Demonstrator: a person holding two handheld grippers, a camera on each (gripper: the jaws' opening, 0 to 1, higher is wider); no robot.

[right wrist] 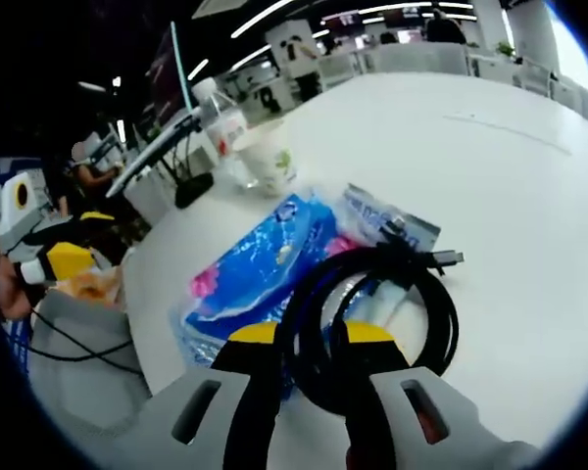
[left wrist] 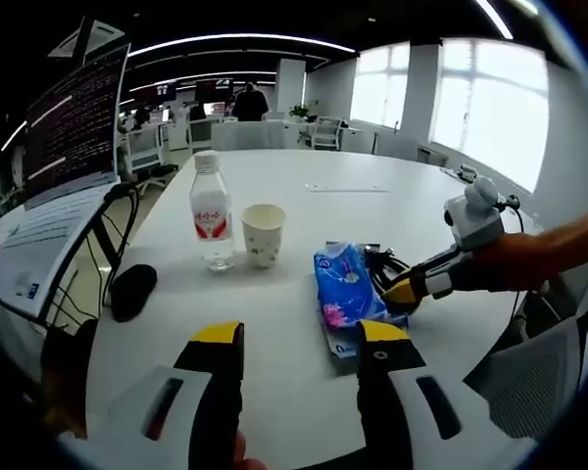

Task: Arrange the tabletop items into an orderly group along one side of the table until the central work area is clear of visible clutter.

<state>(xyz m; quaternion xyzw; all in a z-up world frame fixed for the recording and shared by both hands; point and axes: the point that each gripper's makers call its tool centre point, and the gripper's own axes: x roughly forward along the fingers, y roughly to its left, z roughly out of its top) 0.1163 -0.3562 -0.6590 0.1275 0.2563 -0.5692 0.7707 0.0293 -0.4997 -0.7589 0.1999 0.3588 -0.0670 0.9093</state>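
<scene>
the step in hand looks like gathering the coiled black cable (right wrist: 377, 313), the last loose bit beside the blue tissue pack (left wrist: 341, 294). the right gripper (right wrist: 312, 338) has its yellow-tipped jaws set narrow around one side of the coil, the strands running between them, so i'd say it is holding the cable, though whether it is lifted or resting on the table (left wrist: 372, 201) i cannot tell. in the left gripper view the same tool comes in from the right and meets the cable just beside the pack's far edge.

the left gripper (left wrist: 299, 338) hangs near the pack's near end with its jaws wide and nothing between them.

taking the tissue pack as the marker: the paper cup (left wrist: 263, 235) stands a little beyond its upper left corner, the water bottle (left wrist: 211, 211) just beside the cup on the farther side from the pack, and a black mouse (left wrist: 132, 292) sits well apart, out by the table edge. a flat printed packet (right wrist: 392, 220) lies touching the pack, under the cable.

next, i'd judge, the cable wants carrying over toward the bottle and cup, kept coiled so it doesn't spring loose.

the table is white and matte. around it: an open office, a laptop (left wrist: 54, 186) off the table edge, bright windows, ceiling strip lights.
</scene>
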